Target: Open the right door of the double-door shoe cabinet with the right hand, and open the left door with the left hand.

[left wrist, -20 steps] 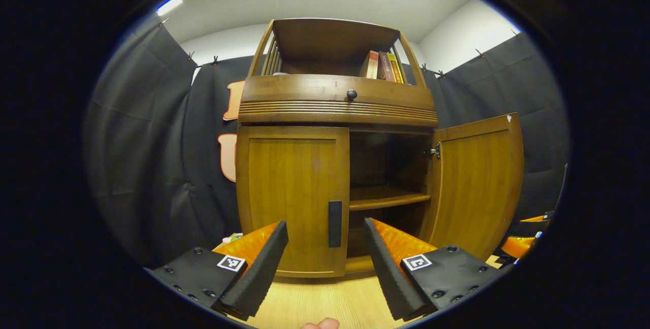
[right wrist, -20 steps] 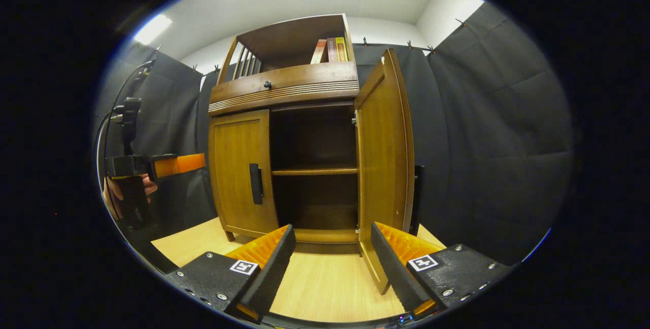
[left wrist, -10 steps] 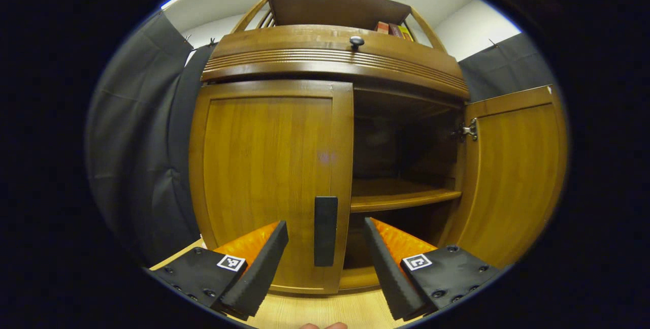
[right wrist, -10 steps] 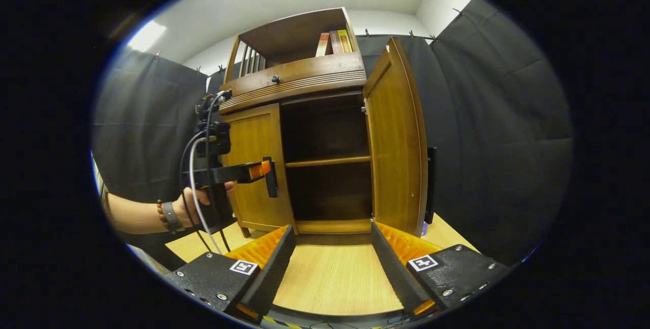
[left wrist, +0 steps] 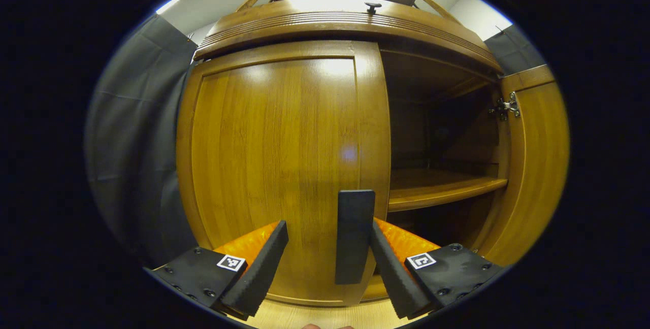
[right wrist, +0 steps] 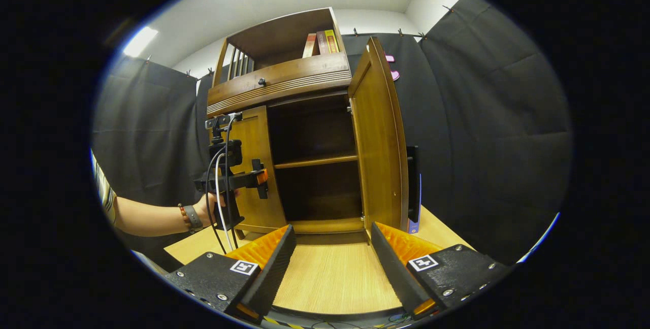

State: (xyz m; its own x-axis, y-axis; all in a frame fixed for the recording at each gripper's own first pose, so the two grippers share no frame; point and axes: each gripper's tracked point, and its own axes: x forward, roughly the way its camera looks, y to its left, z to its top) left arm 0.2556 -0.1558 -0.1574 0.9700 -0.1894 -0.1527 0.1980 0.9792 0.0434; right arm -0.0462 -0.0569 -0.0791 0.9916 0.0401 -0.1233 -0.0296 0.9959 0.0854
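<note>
The wooden shoe cabinet's left door [left wrist: 274,156] stands closed right in front of me in the left gripper view. Its dark vertical handle [left wrist: 354,237] sits between the fingers of my open left gripper [left wrist: 327,225], close against the right finger [left wrist: 386,263]. In the right gripper view the right door [right wrist: 378,141] is swung wide open, showing the dark inside. My right gripper [right wrist: 332,230] is open with nothing in it, back from the cabinet over the floor. That view also shows the left gripper [right wrist: 259,179] at the left door [right wrist: 249,141], held by a hand.
A drawer with a round knob [right wrist: 262,82] runs above the doors, and books [right wrist: 320,43] stand on the top shelf. An inner shelf [left wrist: 436,187] crosses the open compartment. The person's forearm [right wrist: 147,217] reaches in from the left. Light wood floor [right wrist: 330,273] lies before the cabinet.
My left gripper has moved in toward the left door until the handle stands between its fingers. The right gripper has shifted slightly. Both doors stand as before.
</note>
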